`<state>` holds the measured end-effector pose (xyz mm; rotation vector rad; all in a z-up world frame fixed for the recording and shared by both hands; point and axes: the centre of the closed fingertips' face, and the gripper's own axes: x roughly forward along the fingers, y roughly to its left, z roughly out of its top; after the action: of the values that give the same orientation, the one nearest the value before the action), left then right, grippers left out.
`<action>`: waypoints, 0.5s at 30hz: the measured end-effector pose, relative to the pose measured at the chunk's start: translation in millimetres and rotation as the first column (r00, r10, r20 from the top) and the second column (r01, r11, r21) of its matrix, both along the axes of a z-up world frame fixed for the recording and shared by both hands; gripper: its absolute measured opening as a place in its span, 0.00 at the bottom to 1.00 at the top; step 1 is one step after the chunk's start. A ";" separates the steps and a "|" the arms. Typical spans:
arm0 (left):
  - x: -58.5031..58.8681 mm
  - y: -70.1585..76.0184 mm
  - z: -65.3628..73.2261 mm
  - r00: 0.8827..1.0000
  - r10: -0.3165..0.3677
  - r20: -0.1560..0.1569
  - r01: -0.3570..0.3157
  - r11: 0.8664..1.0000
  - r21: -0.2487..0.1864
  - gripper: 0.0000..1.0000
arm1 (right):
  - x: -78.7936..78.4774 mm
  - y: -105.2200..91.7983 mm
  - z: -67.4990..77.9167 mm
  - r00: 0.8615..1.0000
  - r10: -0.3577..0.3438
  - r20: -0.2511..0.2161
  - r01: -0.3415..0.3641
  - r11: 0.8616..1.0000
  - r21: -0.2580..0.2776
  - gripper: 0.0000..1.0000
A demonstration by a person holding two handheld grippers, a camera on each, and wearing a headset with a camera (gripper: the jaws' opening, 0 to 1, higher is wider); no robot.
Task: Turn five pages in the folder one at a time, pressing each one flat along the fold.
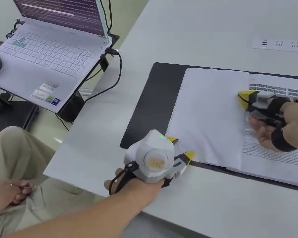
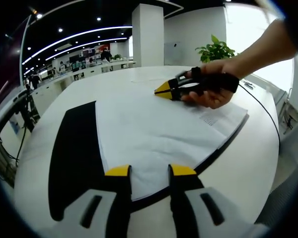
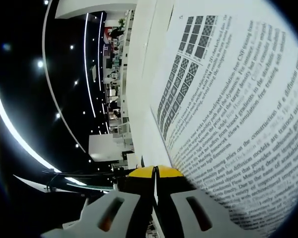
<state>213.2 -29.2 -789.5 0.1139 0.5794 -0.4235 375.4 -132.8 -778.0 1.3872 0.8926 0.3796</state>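
Observation:
The folder lies open on the white table, its black cover spread to the left. A blank white page lies turned over to the left, and a printed page lies on the right. My right gripper is shut, its yellow tips resting on the paper by the fold; the right gripper view shows the tips together beside the printed page. At the near edge of the blank page, my left gripper stands open and grips nothing. It also appears in the head view, left gripper.
A laptop on a stand sits beyond the table's left edge, its black cable hanging down. A white power strip lies at the far right. A person's knee is at the lower left.

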 end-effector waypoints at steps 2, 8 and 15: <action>-0.2 -0.1 -0.2 1.000 0.001 0.000 -0.001 1.000 -0.002 0.28 | -8.5 0.1 0.7 1.000 0.009 -0.005 -0.009 1.000 0.011 0.00; -0.5 -0.3 -0.7 1.000 0.003 0.001 -0.003 1.000 -0.003 0.28 | -42.8 6.0 2.7 0.995 0.095 0.004 -0.095 0.995 0.029 0.00; -0.9 -1.1 -0.4 1.000 0.002 -0.002 -0.002 1.000 -0.002 0.28 | -73.2 6.0 -2.7 0.988 0.155 -0.007 -0.155 0.988 0.030 0.00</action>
<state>212.3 -30.2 -790.0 0.1114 0.5814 -0.4226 302.2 -126.7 -780.7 1.3510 1.0096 0.5062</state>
